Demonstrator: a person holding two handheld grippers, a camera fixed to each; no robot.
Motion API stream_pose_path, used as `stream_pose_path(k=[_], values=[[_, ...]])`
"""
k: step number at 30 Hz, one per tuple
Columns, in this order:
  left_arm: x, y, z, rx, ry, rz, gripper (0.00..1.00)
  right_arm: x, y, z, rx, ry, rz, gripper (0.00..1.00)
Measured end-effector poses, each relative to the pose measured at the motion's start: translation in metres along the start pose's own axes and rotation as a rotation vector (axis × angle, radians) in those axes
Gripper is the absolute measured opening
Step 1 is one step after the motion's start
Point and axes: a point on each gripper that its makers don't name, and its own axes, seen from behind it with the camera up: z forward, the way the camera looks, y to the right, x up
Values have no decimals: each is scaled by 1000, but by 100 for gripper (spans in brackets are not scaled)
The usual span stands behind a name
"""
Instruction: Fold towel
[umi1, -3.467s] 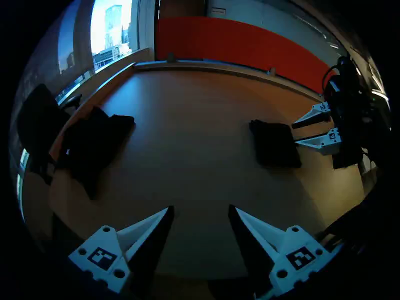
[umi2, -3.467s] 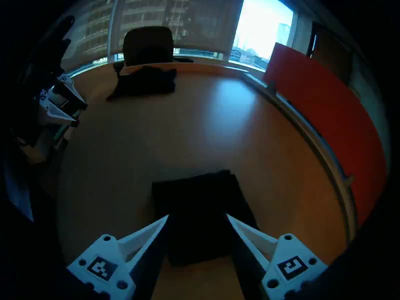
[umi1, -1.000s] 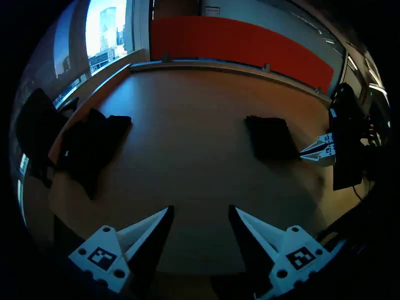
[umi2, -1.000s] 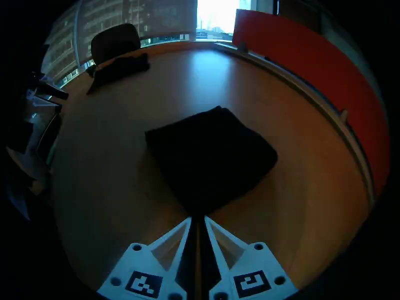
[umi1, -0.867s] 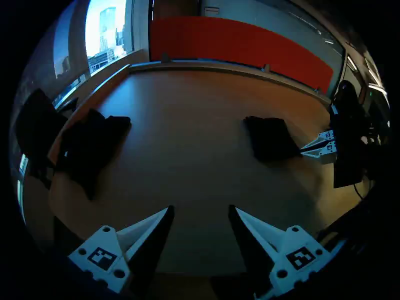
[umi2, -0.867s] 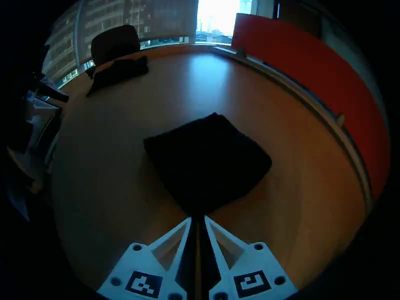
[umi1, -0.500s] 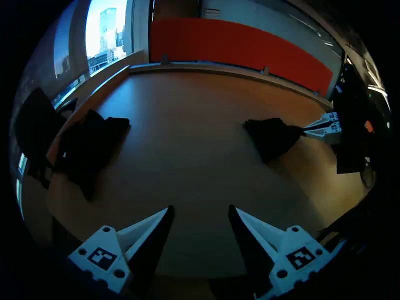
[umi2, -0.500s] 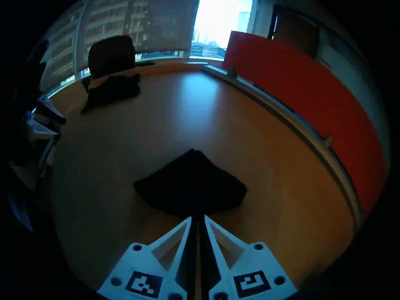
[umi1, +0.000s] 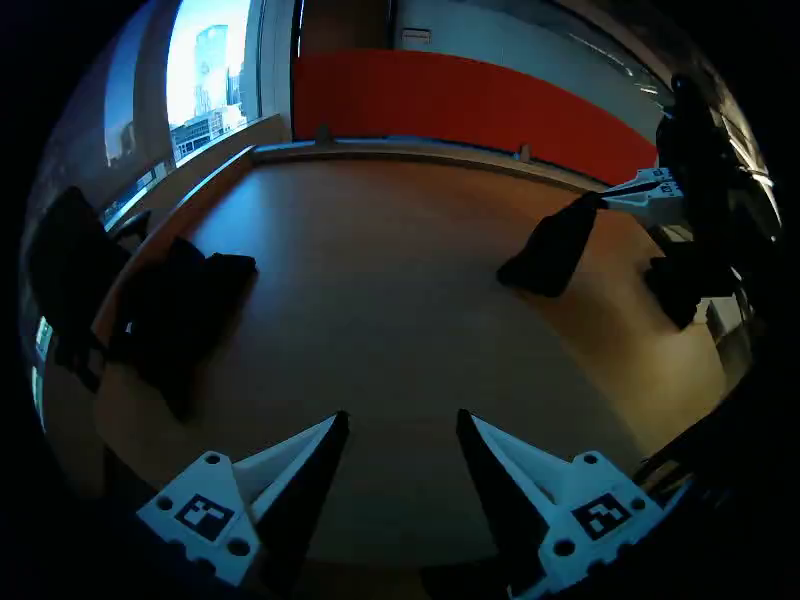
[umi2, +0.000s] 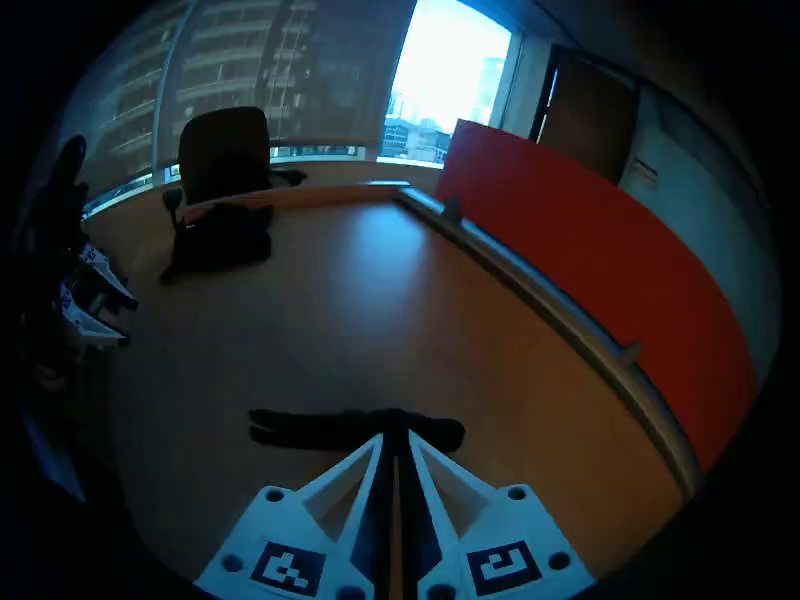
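Note:
A dark towel (umi1: 548, 255) hangs from one pinched corner, its lower end at the wooden table (umi1: 380, 280). My right gripper (umi1: 604, 198) is shut on that corner at the far right of the left gripper view. In the right gripper view the shut right gripper (umi2: 395, 440) holds the towel (umi2: 320, 428), which appears edge-on as a thin dark strip just past the tips. My left gripper (umi1: 400, 418) stands open over the table's near edge with nothing between its fingers. It also appears at the left of the right gripper view as the left gripper (umi2: 128, 320).
A pile of dark cloth (umi1: 180, 295) lies at the table's left end, in front of an office chair (umi2: 225, 140). A red partition (umi1: 470, 100) runs along the table's far edge. Windows (umi1: 205, 75) are behind. A person in dark clothes (umi1: 700, 170) stands at the right.
My right gripper, shut on the towel's corner, has risen. The towel went from lying flat and folded to hanging by that corner. The left gripper has stayed where it was.

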Motion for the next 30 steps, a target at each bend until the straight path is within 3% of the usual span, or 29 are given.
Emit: stream_pose_path(k=[6,11,23,30], values=[[6,3,-1,-9,15,6,80,25,16,-12,-27,43,4,2],[10,5,-2,-20,24,17,80,30,35,-28,-66,48,9,2],[15,14,0,-48,27,45,80,16,85,-72,-157,36,45,2],[18,19,3,-62,24,60,80,-6,111,-100,-201,2,71,2]])
